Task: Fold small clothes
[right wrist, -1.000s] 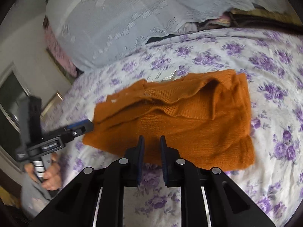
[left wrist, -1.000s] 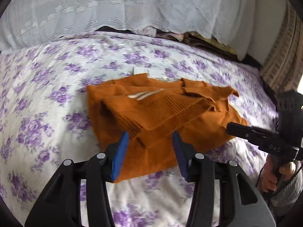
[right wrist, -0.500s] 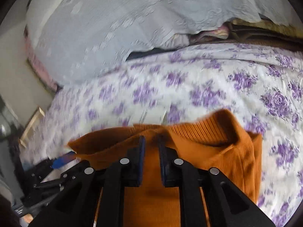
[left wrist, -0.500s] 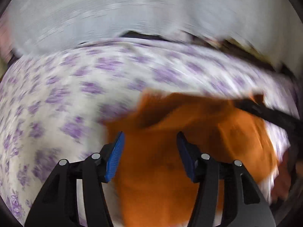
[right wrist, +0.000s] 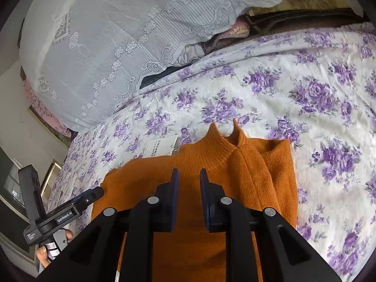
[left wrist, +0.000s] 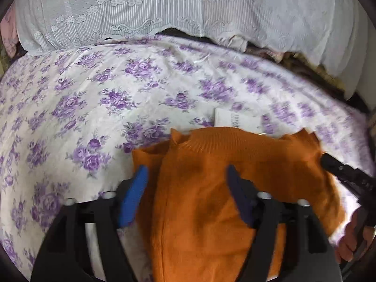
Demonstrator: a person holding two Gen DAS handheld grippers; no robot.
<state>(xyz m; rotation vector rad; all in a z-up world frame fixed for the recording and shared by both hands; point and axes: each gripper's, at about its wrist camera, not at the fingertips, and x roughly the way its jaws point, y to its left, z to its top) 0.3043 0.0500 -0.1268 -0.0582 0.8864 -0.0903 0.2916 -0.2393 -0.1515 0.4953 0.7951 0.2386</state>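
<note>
The orange sweater (left wrist: 235, 188) is laid on the flowered bedsheet (left wrist: 94, 108), folded into a thick pile, with its collar end pointed toward the lace cover (left wrist: 141, 11) at the far side of the bed. A white paper tag (left wrist: 235, 119) is seen just past the collar, touching the sweater's edge.

The left gripper (left wrist: 185, 188) is held over the sweater's left side, and its jaws are opening wide; no cloth is pinched between them. The right gripper (right wrist: 189, 188) is held over the middle of the sweater with its jaws narrow, and nothing seems to be held there (the cloth is only seen under the gap).

Trouble could be caused by the thick knit. If only the top layer is caught, the fold under it could be pulled open. If the sweater is dragged, the loose sheet could be bunched up with it. The tag could also be tucked inside by mistake.
</note>
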